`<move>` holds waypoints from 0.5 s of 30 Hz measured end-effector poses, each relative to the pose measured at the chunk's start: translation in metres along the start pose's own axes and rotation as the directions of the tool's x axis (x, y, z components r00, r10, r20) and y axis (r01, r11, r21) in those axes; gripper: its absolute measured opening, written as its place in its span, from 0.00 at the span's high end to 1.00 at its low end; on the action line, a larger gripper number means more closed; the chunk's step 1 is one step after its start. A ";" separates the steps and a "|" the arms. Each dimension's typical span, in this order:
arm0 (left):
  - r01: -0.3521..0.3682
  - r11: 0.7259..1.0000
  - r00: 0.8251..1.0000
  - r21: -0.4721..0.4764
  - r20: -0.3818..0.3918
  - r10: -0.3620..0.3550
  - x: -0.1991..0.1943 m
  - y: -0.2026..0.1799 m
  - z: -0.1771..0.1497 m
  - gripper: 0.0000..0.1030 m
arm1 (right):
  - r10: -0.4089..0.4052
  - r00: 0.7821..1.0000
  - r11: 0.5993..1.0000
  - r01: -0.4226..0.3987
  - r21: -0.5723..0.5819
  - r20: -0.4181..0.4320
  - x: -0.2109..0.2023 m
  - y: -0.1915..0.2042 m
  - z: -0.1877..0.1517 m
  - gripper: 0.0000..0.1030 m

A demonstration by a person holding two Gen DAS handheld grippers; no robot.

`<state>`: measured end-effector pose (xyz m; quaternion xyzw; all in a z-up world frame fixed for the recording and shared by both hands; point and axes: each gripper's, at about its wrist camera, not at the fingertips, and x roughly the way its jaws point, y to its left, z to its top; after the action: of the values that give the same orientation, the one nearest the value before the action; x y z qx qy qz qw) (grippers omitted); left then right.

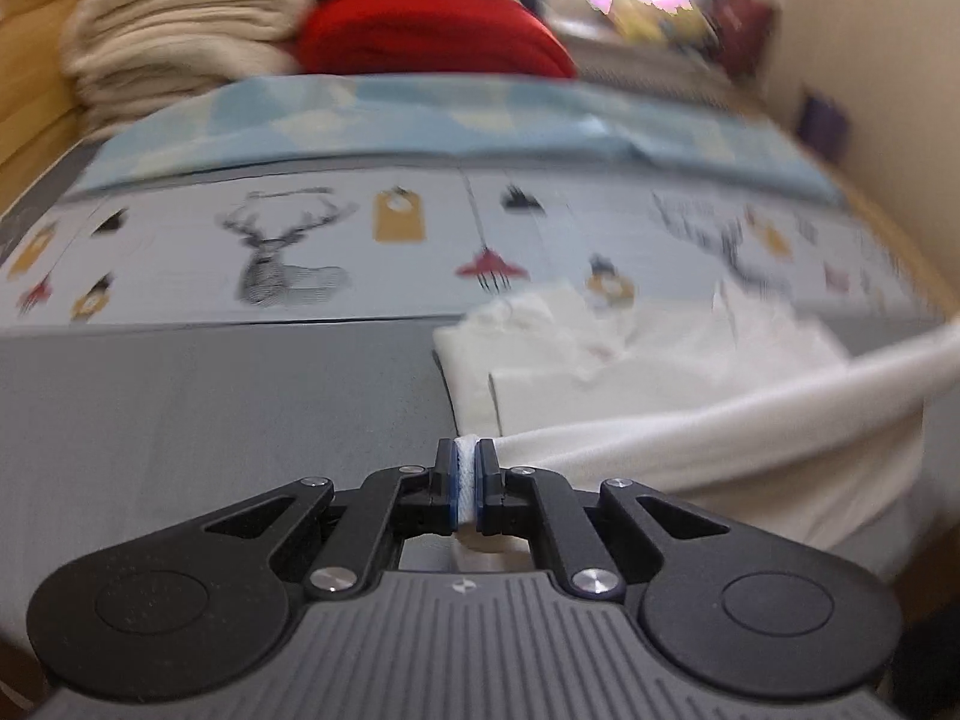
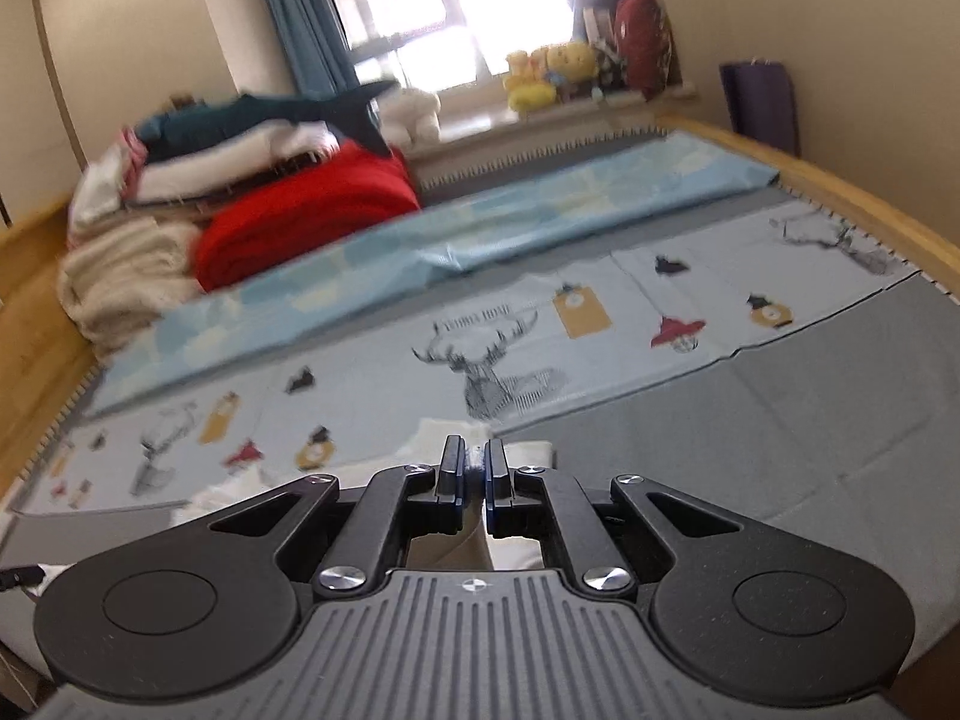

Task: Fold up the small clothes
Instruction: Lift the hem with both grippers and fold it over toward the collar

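Observation:
A small white garment point(image 1: 630, 360) lies on the grey bed surface point(image 1: 210, 408), partly over a printed cloth with deer point(image 1: 282, 252). My left gripper point(image 1: 466, 450) is shut on the garment's near edge, and a lifted band of white fabric point(image 1: 750, 420) stretches from the jaws off to the right. In the right wrist view my right gripper point(image 2: 474, 456) is shut on a thin bit of the same white garment point(image 2: 528, 453), whose fabric shows just beyond and under the jaws. Most of the garment is hidden by the gripper body there.
Folded cream blankets point(image 1: 180, 30) and a red blanket point(image 1: 420, 30) are stacked at the bed's far left. A light blue sheet point(image 2: 480, 228) runs across behind the deer cloth point(image 2: 498, 372). Wooden bed frame point(image 2: 840, 180) at the right, plush toys point(image 2: 552, 72) on the windowsill.

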<state>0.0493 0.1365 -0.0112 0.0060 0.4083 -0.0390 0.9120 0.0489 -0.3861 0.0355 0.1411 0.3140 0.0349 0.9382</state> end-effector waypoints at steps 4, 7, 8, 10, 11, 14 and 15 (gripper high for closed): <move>0.017 0.998 0.998 -0.058 -0.063 -0.020 0.031 0.013 0.002 0.95 | -0.061 0.994 0.998 0.062 0.009 -0.092 0.049 -0.006 -0.011 0.95; 0.036 0.991 0.995 -0.130 -0.087 -0.047 0.045 0.019 0.004 0.95 | -0.105 0.982 0.994 0.107 0.004 -0.159 0.071 -0.005 -0.025 0.95; 0.027 0.990 0.993 -0.141 -0.106 -0.043 0.051 0.021 0.004 0.95 | -0.108 0.981 0.994 0.109 0.000 -0.160 0.073 -0.003 -0.026 0.95; 0.026 0.984 0.990 -0.174 -0.135 -0.050 0.059 0.026 0.007 0.94 | -0.108 0.980 0.994 0.104 -0.031 -0.169 0.077 0.002 -0.027 0.95; 0.015 0.979 0.990 -0.201 -0.137 -0.043 0.060 0.031 0.008 0.93 | -0.114 0.979 0.993 0.108 -0.045 -0.171 0.079 0.003 -0.027 0.94; -0.040 0.954 0.993 -0.296 -0.121 0.004 0.056 0.050 0.008 0.93 | -0.130 0.977 0.991 0.129 -0.018 -0.171 0.082 -0.003 -0.025 0.93; -0.049 0.944 0.993 -0.328 -0.122 0.009 0.055 0.056 0.006 0.93 | -0.154 0.975 0.988 0.156 -0.001 -0.161 0.080 -0.007 -0.024 0.93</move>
<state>0.0947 0.1885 -0.0489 -0.1384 0.4623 0.0438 0.8748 0.0987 -0.3747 -0.0309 0.1183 0.3988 -0.0288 0.9089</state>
